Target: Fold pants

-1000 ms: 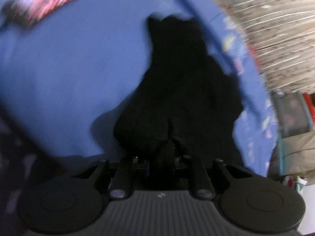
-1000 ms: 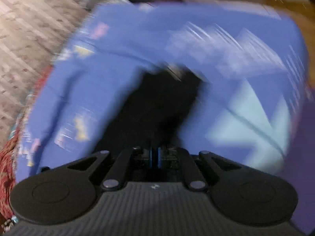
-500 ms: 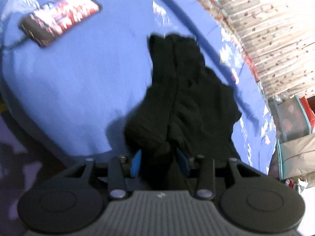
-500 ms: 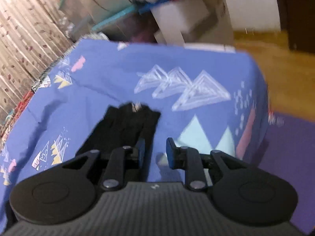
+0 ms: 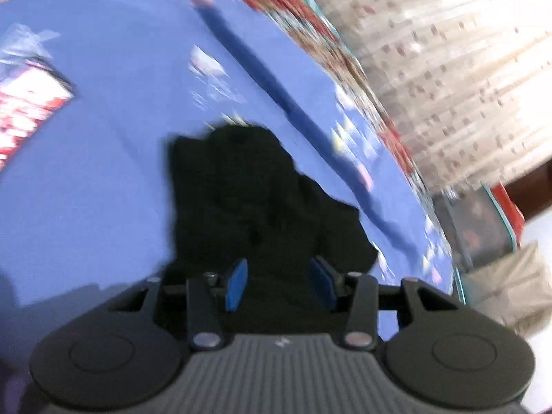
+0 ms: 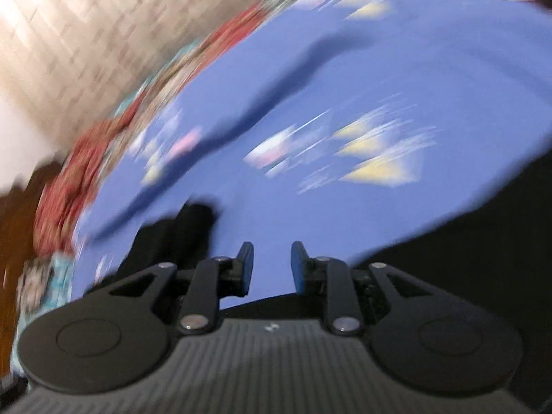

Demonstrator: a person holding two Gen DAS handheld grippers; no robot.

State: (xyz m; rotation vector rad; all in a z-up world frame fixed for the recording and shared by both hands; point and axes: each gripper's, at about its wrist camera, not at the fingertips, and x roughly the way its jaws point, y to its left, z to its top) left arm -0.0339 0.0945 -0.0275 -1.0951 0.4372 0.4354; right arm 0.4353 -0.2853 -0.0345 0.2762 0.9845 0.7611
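The black pants [image 5: 248, 207] lie bunched and partly folded on the blue patterned bedsheet [image 5: 103, 155]. My left gripper [image 5: 279, 286] is open, its blue pads apart just above the near end of the pants, holding nothing. In the right wrist view my right gripper [image 6: 270, 269] is open and empty over bare sheet [image 6: 310, 110]. Black cloth of the pants [image 6: 483, 234] fills the lower right, and another black piece [image 6: 179, 238] shows left of the fingers. Both views are blurred by motion.
A red and white flat packet [image 5: 27, 110] lies on the sheet at the far left. A red patterned cover [image 5: 310, 20] edges the bed, with a beige curtain [image 5: 448, 69] behind. Storage boxes [image 5: 483, 224] stand at the right.
Both grippers have opened and let go of the pants. The left one has widened further and lifted slightly. The right one has swung fast to the side, toward the curtain.
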